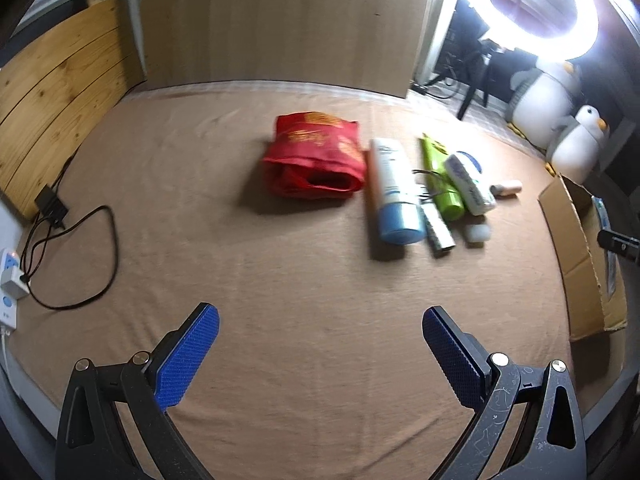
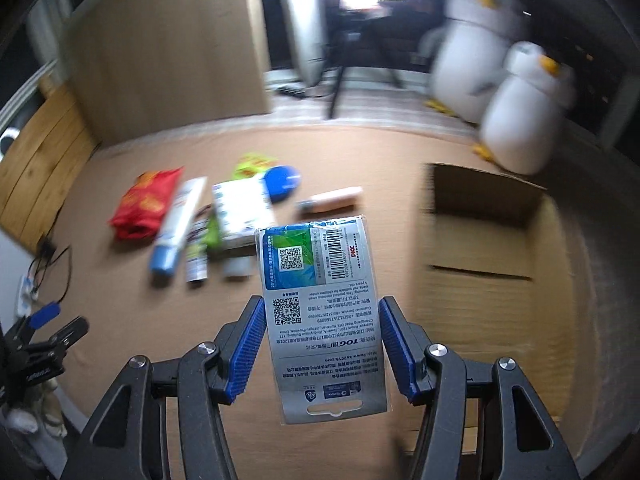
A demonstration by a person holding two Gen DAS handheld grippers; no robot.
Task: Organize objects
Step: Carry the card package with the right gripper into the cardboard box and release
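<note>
The right gripper (image 2: 322,344) holds a card pack (image 2: 320,312) beside the box (image 2: 480,280), which looks empty. The left gripper (image 1: 320,356) gapes, empty. Bag (image 1: 316,156) and tubes (image 1: 394,192) await on the bed.

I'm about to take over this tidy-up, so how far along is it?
Early, by the look of it. Done: nothing that shows; the visible floor of the cardboard box looks bare. In hand: the right tool is shut on a flat carded packet, near the box. Left: the red bag, the white tube with a blue cap, the green tube and smaller items lie on the brown cloth. The left tool is open, empty.
</note>
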